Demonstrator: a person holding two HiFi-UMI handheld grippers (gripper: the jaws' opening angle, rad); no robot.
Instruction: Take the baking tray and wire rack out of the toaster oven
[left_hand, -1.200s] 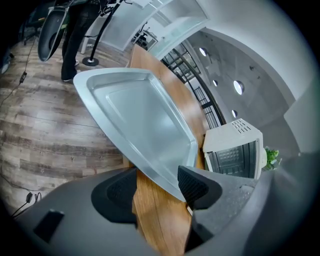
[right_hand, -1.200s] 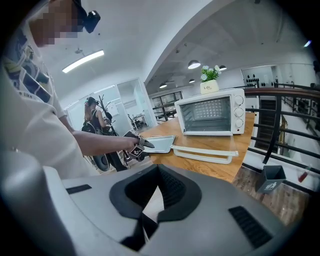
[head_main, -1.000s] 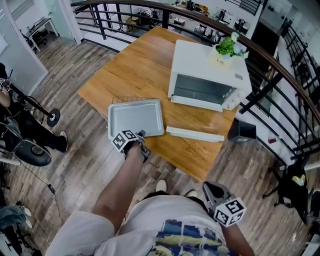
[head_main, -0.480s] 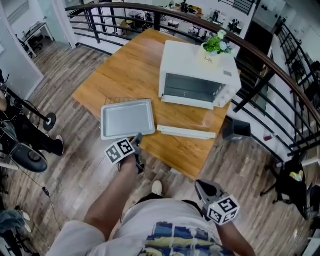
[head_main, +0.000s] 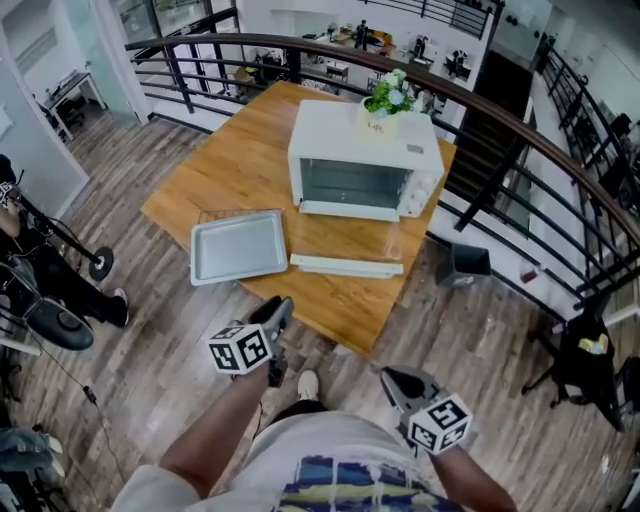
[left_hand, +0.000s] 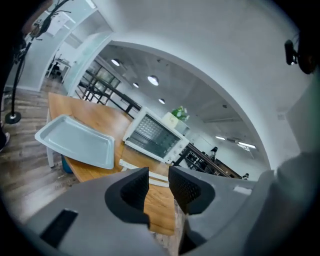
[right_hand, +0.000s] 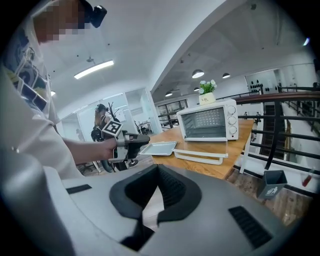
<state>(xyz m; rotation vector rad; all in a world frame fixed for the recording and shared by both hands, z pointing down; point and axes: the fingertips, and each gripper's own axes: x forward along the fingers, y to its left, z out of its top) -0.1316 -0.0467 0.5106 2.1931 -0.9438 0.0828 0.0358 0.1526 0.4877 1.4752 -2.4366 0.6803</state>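
– Head view?
– The flat grey metal baking tray (head_main: 238, 247) lies on the wooden worktop (head_main: 215, 165), over the thin wire rack (head_main: 214, 213), beside the white toaster oven (head_main: 355, 165).

– Left gripper view?
– The left tongs (left_hand: 159, 184) have just been closing; a gap remains, nothing between.

– Right gripper view?
– The right tongs (right_hand: 157, 169) are together, gripping nothing.

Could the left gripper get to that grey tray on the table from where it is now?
Probably yes. The left gripper hangs over the floor short of the table; its jaws have just been closing on nothing. The grey tray lies at the near corner, with nothing between them.
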